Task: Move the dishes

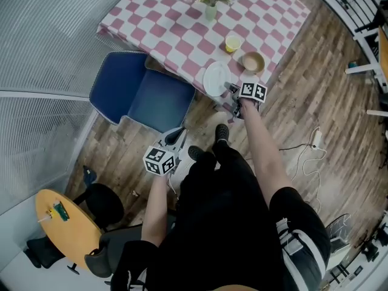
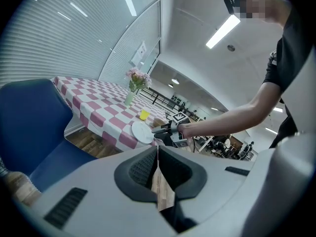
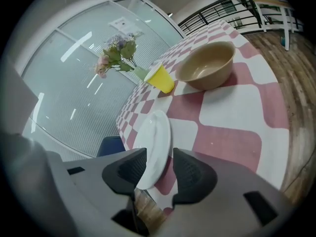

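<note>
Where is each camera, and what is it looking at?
Head view: on the person's head, looking steeply down at the checked table, white plate, both arms, feet, left gripper and right gripper.
Left gripper view: on the left gripper, looking along its shut jaws toward the table; the right arm shows.
Right gripper view: on the right gripper, looking across the table; open jaws straddle the plate's rim.
Shared: all three show the plate.
</note>
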Tool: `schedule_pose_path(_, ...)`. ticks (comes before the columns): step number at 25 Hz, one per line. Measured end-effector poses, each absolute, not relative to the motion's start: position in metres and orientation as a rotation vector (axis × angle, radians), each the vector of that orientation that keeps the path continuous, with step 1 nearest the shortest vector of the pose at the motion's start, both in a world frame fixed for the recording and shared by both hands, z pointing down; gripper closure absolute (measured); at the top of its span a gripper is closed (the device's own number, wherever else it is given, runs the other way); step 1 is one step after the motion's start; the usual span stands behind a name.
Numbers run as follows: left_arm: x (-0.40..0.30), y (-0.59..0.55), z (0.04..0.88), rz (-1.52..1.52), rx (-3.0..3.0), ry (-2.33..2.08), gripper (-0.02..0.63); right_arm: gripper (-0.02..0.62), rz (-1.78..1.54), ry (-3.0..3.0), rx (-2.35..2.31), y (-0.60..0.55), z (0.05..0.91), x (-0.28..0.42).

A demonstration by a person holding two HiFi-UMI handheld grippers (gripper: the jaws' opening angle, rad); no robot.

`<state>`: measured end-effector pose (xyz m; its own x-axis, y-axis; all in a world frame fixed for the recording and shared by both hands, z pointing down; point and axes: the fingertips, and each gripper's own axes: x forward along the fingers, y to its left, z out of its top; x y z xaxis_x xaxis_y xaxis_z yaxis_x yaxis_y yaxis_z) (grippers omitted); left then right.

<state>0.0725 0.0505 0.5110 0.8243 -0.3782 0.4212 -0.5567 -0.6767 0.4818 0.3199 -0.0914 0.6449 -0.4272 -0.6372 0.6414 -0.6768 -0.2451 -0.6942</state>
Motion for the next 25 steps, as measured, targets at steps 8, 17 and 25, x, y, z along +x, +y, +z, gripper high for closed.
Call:
schedule_pose_path(8, 0.078, 0.053, 0.511, 0.388, 2.398, -0.672, 0.577, 0.439, 1.587, -1.930, 1.635, -0.066, 0.636, 0.341)
schedule_pose_path(17, 0.107, 0.044, 0.498, 0.383, 2.422, -0.702, 0.578, 0.578, 1.051, -2.034, 1.451, -0.037, 0.609, 0.370)
schedule_pose_path(25, 0.149, 0.042, 0.482, 0.393, 2.451, -0.713, 0.577, 0.578, 0.548, -2.153, 1.296, -0.026, 0.554, 0.382)
